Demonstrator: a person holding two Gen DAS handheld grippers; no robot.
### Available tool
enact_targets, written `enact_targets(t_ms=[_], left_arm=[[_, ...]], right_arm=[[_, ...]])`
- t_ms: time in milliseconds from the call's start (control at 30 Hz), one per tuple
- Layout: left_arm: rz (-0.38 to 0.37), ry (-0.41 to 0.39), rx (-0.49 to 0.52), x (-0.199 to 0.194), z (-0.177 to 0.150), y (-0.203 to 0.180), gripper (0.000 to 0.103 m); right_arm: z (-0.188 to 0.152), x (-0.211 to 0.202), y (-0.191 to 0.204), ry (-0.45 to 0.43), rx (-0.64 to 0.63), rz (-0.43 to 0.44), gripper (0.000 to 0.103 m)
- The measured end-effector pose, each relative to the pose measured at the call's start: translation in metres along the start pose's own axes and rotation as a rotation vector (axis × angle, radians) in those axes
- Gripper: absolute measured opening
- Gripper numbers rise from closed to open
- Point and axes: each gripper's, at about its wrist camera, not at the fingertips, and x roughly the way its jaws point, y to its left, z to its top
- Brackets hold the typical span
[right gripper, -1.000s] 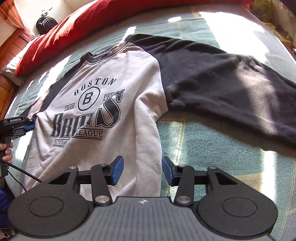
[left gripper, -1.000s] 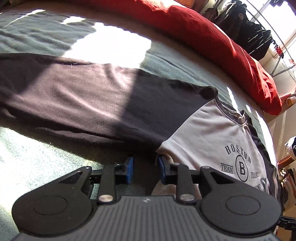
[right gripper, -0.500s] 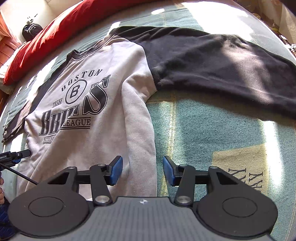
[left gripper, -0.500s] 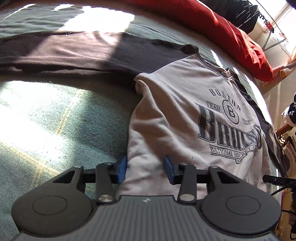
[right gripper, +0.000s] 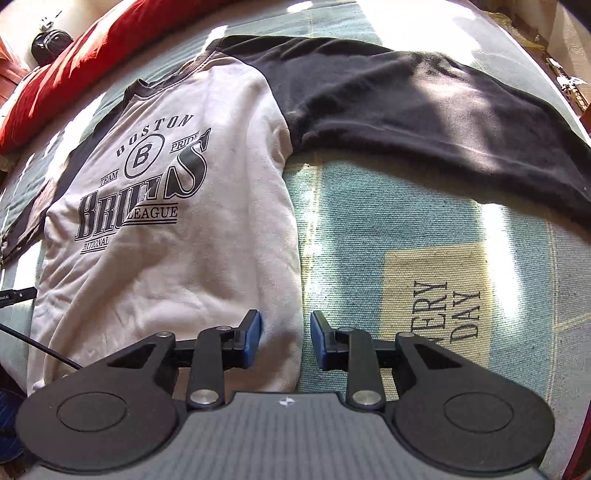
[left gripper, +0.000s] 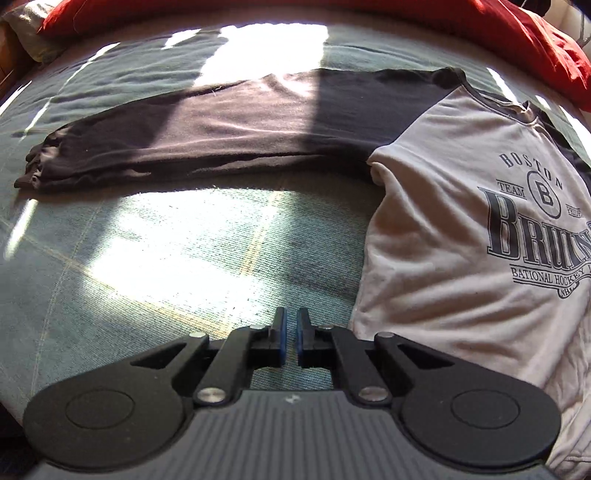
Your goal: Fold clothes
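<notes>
one sweatshirt (right gripper: 177,266) – two black sleeves, one red pillow (left gripper: 498,33), one blanket (left gripper: 184,258)

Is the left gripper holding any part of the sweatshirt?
No, the left gripper is shut over bare bedspread, beside the sweatshirt.

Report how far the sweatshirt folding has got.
Done: the sweatshirt lies flat, print up, on the bedspread, both black sleeves spread out. In hand: nothing is gripped; the left claw is shut and empty over bare bedspread beside the sweatshirt's side edge, and the right claw is closing around the other side edge without pinching it. Left: every fold, sleeves and body.
</notes>
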Motion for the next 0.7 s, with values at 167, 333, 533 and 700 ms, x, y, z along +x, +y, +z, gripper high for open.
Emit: enact_targets(t_ms=[167, 333, 533, 700], left_arm=[[-0.086, 0.02, 0.008, -0.016, -0.008, -0.009, 0.018], [-0.091, 0.052, 0.001, -0.021, -0.024, -0.025, 0.026], [-0.136, 0.07, 0.192, -0.013, -0.037, -0.051, 0.036], [-0.171, 0.104, 0.324, -0.018, -0.042, -0.045, 0.038]], right_arm=[[-0.039, -0.007, -0.015, 0.112, 0.148, 0.119, 0.05], [-0.084, 0.011, -0.007, 0.242, 0.22, 0.22, 0.052], [-0.106, 0.014, 0.016, 0.24, 0.145, 0.261, 0.015], [-0.121, -0.021, 0.024, 0.26, 0.071, 0.15, 0.014]])
